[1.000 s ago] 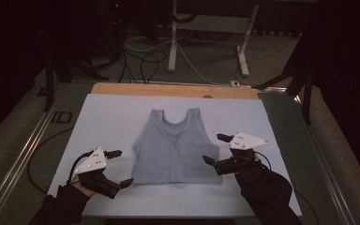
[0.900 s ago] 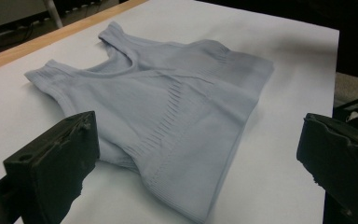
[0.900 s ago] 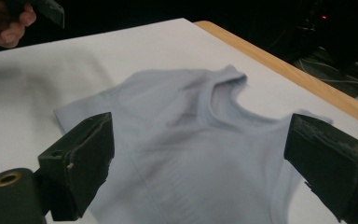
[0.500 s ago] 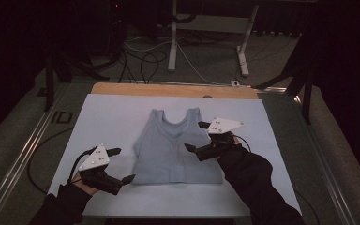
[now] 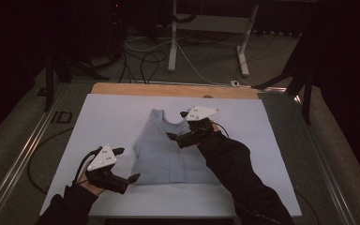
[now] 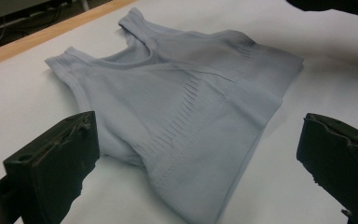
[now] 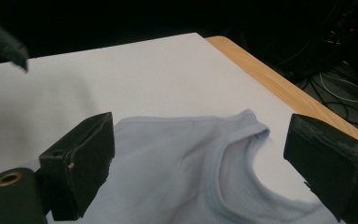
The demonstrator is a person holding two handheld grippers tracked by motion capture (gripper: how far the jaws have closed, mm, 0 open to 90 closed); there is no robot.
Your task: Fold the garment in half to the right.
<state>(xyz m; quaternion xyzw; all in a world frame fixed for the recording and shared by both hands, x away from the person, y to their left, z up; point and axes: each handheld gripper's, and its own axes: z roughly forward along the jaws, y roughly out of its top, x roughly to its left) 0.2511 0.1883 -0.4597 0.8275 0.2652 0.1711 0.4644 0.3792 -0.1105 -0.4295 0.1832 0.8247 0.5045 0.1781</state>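
Observation:
A pale grey tank top (image 5: 161, 152) lies flat on the white table sheet (image 5: 108, 117), straps toward the far edge. My left gripper (image 5: 127, 164) stands open at the top's near left hem corner; its own view has the top (image 6: 182, 107) spread between and beyond the wide-apart jaws. My right gripper (image 5: 176, 125) hovers open over the top's right shoulder strap. In the right gripper view, the neckline and one strap (image 7: 233, 140) lie between the open jaws, which hold nothing.
A wooden strip (image 5: 168, 89) runs along the table's far edge. Metal rails (image 5: 23, 159) flank both sides. Beyond the table are floor cables (image 5: 140, 61) and a white stand's legs (image 5: 172, 47). White sheet lies bare left and right of the top.
My right gripper has moved from the top's near right hem up and leftward to the right shoulder strap. The left gripper has stayed nearly still at the left hem.

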